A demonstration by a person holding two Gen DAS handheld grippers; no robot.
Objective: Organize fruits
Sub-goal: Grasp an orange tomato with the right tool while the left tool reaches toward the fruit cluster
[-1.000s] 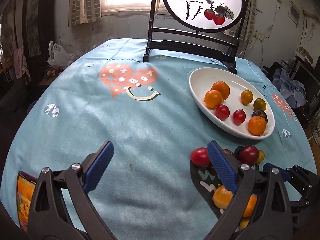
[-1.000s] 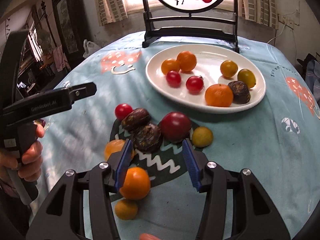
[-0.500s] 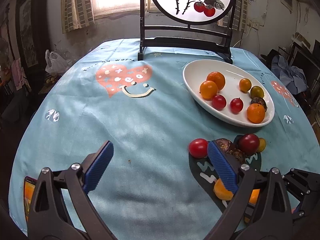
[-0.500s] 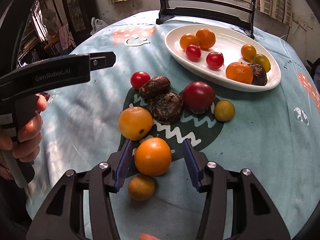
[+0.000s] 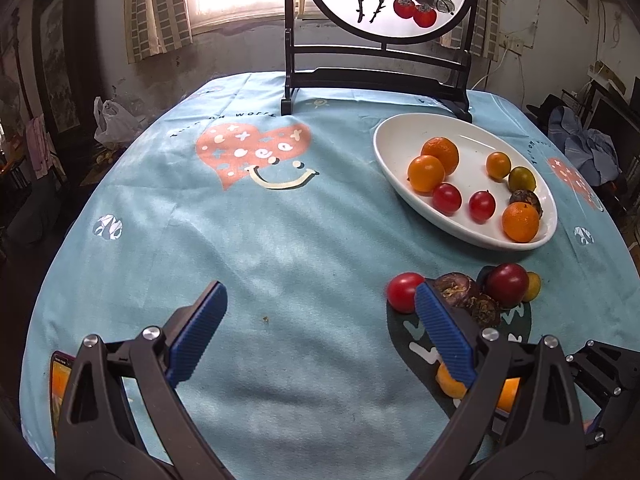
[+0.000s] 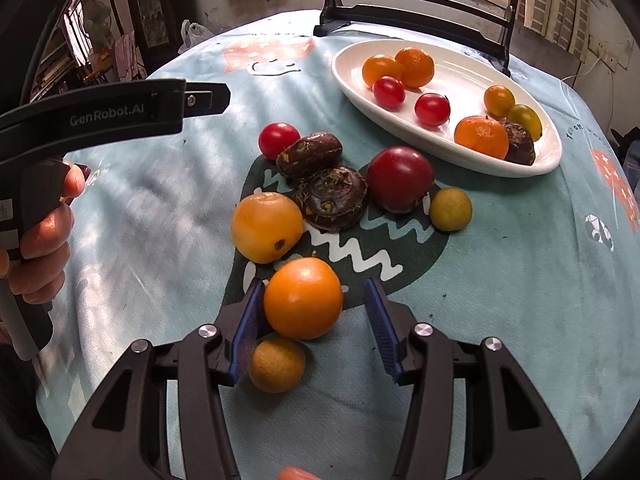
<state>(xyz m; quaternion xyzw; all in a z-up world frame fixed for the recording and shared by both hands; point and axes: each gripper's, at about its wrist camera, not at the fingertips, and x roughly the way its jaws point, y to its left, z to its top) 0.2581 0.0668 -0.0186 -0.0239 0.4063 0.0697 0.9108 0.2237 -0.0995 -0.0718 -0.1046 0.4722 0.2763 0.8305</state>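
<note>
Roughly halfway: eight fruits already sit in your white oval dish point(image 6: 532, 160), while eight more lie loose on the blue tablecloth point(image 5: 280, 240) just in front of it. Left on the cloth are a cherry tomato point(image 6: 279, 139), two dark brown fruits, a big dark red one point(image 6: 400, 179), a small greenish one, a pale orange one point(image 6: 267, 227), a bright orange point(image 6: 303, 298) and a little tan fruit point(image 6: 277, 365) nearest you. Your right claw point(image 6: 316, 320) is spread wide around the bright orange; its left pad point(image 6: 247, 322) sits close against the fruit, and whether it touches is hard to tell, while the right pad stands clear, so nothing is gripped yet. Your left claw point(image 5: 320, 332) hangs wide apart and empty over bare cloth, beside the loose pile.
</note>
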